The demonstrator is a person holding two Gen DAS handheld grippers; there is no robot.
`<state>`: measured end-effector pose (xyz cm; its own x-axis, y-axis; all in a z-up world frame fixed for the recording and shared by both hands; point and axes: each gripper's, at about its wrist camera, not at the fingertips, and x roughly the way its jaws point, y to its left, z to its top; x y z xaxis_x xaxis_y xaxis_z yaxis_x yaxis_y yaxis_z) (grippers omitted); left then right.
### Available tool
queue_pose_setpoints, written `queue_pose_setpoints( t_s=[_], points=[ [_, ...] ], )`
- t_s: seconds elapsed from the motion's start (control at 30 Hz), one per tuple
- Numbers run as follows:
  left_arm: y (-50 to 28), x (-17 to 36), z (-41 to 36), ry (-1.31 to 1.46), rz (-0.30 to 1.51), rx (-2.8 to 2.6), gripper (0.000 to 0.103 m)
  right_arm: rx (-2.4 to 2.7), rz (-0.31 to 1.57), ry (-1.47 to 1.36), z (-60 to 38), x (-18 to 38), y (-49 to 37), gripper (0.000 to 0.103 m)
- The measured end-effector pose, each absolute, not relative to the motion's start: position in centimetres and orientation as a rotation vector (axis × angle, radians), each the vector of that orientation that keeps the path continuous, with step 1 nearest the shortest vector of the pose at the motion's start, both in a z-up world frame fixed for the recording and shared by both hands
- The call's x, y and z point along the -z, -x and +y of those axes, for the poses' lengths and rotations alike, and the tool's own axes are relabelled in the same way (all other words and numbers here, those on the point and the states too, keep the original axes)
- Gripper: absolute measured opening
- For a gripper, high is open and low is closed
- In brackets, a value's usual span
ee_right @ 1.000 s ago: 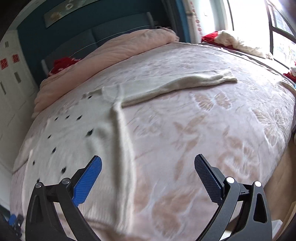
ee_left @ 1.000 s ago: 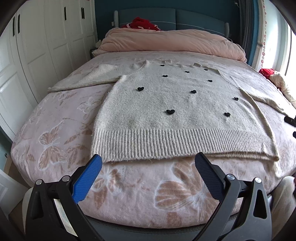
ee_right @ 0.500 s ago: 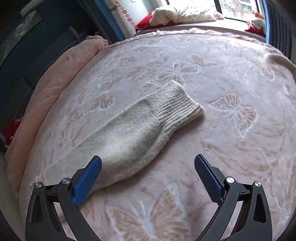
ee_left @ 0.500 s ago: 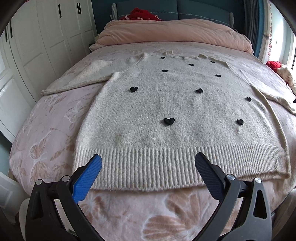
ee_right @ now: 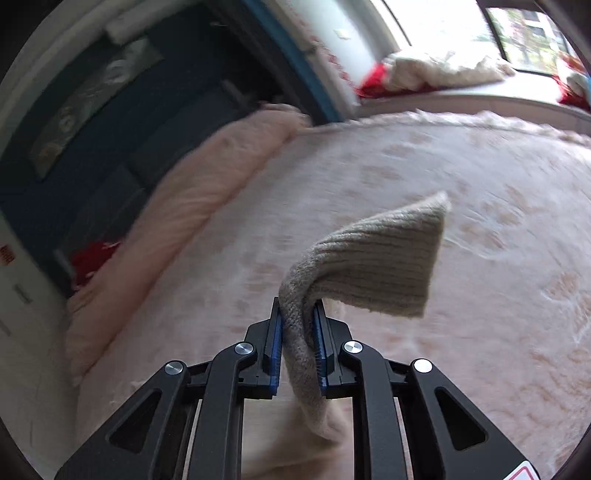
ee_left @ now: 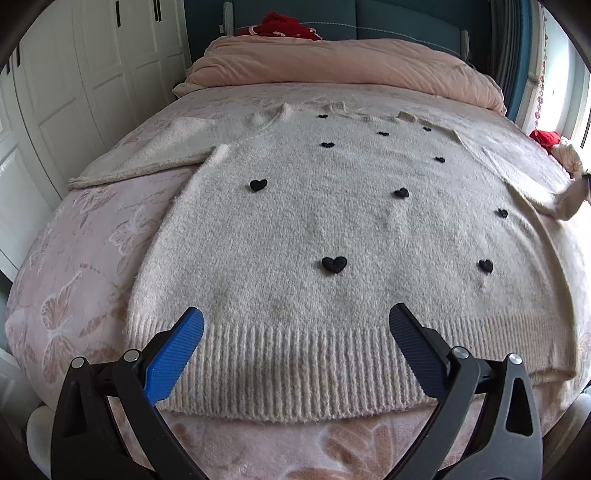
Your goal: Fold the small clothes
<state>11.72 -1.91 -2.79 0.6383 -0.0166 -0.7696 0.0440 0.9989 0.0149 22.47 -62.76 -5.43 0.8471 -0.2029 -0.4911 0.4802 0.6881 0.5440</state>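
Observation:
A cream knitted sweater with small black hearts lies flat, front up, on the pink bed. Its ribbed hem faces me and its left sleeve stretches out to the left. My left gripper is open and empty, just above the hem. My right gripper is shut on the ribbed cuff of the right sleeve and holds it lifted above the bed. The lifted sleeve end also shows at the right edge of the left wrist view.
A rolled pink duvet lies across the head of the bed against a blue headboard, with a red item on top. White wardrobe doors stand at the left. A window ledge with clothes is at the right.
My right gripper has closed on the right sleeve cuff and lifted it off the bed. My left gripper has moved forward over the hem, still open.

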Motion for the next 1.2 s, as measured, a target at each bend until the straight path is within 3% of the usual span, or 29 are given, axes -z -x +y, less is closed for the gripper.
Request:
queue_pose_setpoints(
  t_s=[0.1,0.17,0.2,0.27,0.37,0.57,0.83,0.93,0.97,1.0,1.03,1.1,1.13,1.17,1.2],
  points=[
    [-11.8,2.2,-1.1,0.011,0.864,0.037,0.098,0.077,0.348,-0.622,-52.9,-0.9,-25.6,0.016],
    [-11.9,1.7,-0.4,0.037,0.852,0.028,0.098,-0.136,0.357,-0.554,-44.5,-3.2,-27.8,0.023],
    [-12.0,1.5,-0.1,0.049,0.847,0.022,0.098,-0.224,0.387,-0.532,-40.7,-3.3,-28.9,0.025],
    [-12.3,0.8,0.8,0.084,0.838,0.022,0.098,-0.373,0.482,-0.5,-33.2,-1.9,-31.1,0.052],
    [-13.6,-0.4,1.9,0.123,0.828,0.041,0.098,-0.418,0.573,-0.445,-26.5,1.7,-31.6,0.052],
    [-22.4,-1.6,3.8,0.354,0.868,0.215,0.098,-0.266,0.699,-0.618,-30.2,9.5,-26.7,0.054],
    [-35.4,4.7,2.7,0.657,1.026,0.157,0.097,-0.075,0.771,-0.781,-39.2,14.5,-24.2,0.057],
    [-37.2,7.0,2.6,0.802,1.056,0.124,0.073,-0.057,0.753,-0.833,-41.0,15.7,-25.4,0.06],
    [-37.7,7.2,2.5,0.806,1.056,0.11,0.053,-0.054,0.742,-0.855,-41.4,15.9,-26.0,0.061],
    [-38.3,7.2,2.3,0.793,1.056,0.109,0.024,-0.053,0.736,-0.873,-41.5,16.1,-26.9,0.061],
    [-38.8,7.0,2.0,0.783,1.05,0.134,0.01,-0.044,0.731,-0.888,-41.9,16.3,-27.7,0.061],
    [-40.0,5.7,1.6,0.752,1.017,0.172,0.009,-0.038,0.718,-0.897,-42.5,16.7,-28.6,0.056],
    [-40.4,4.4,1.5,0.717,0.976,0.186,0.009,-0.034,0.701,-0.882,-42.7,16.5,-29.3,0.026],
    [-41.0,2.3,1.1,0.671,0.921,0.219,0.008,-0.034,0.685,-0.864,-42.5,16.0,-29.7,0.008],
    [-41.5,0.6,1.2,0.646,0.869,0.248,0.008,-0.034,0.657,-0.846,-42.6,15.1,-29.9,0.008]
  ],
)
